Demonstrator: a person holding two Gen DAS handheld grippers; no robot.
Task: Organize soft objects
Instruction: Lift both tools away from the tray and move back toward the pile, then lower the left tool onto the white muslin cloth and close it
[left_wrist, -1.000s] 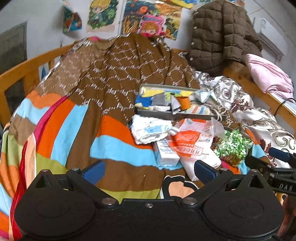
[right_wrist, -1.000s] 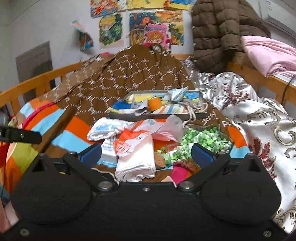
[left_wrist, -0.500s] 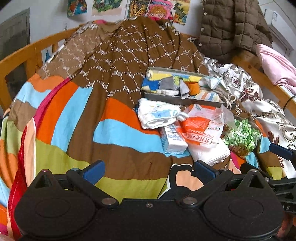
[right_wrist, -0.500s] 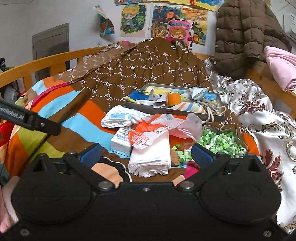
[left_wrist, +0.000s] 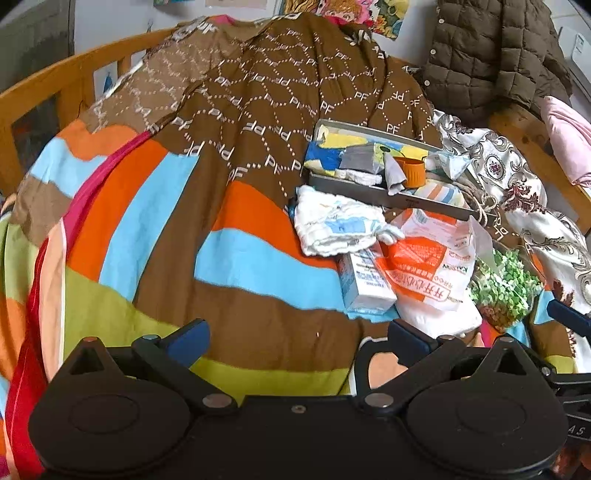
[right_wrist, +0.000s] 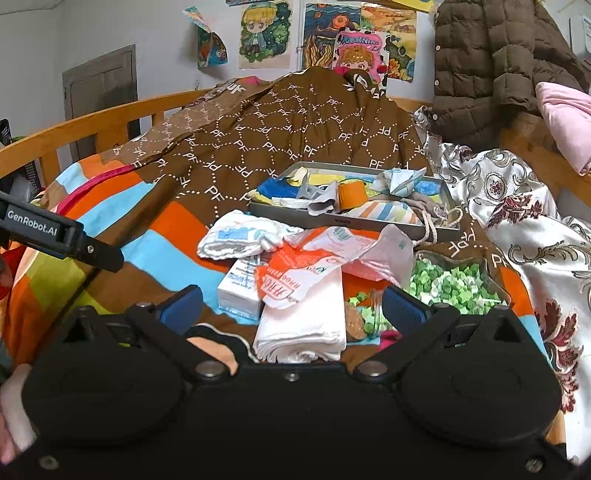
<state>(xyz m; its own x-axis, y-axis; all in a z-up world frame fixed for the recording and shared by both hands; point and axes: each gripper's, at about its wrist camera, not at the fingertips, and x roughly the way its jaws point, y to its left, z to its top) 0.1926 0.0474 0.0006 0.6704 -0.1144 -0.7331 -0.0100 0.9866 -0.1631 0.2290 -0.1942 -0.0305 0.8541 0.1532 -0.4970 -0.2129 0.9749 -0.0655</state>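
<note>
Claws both hang wide and empty — left claw (left_wrist: 297, 338) over the striped bedspread (left_wrist: 155, 258), right claw (right_wrist: 291, 308) just short of the folded white cloth (right_wrist: 303, 325). Approach step; next likely calls for closing on that cloth — grey tray (right_wrist: 369, 221) lies beyond.

A bedroom in soft daylight. A pale grey wall (right_wrist: 155, 33) carries several colourful cartoon posters (right_wrist: 264, 35) taped side by side. A dark grey door (right_wrist: 99, 96) stands at the left. In front of the wall curves a wooden bed rail (right_wrist: 92, 118) with upright slats. The bed (left_wrist: 258, 258) is covered by a striped quilt. At the upper right a brown quilted jacket (right_wrist: 495, 55) hangs above the wooden frame.
</note>
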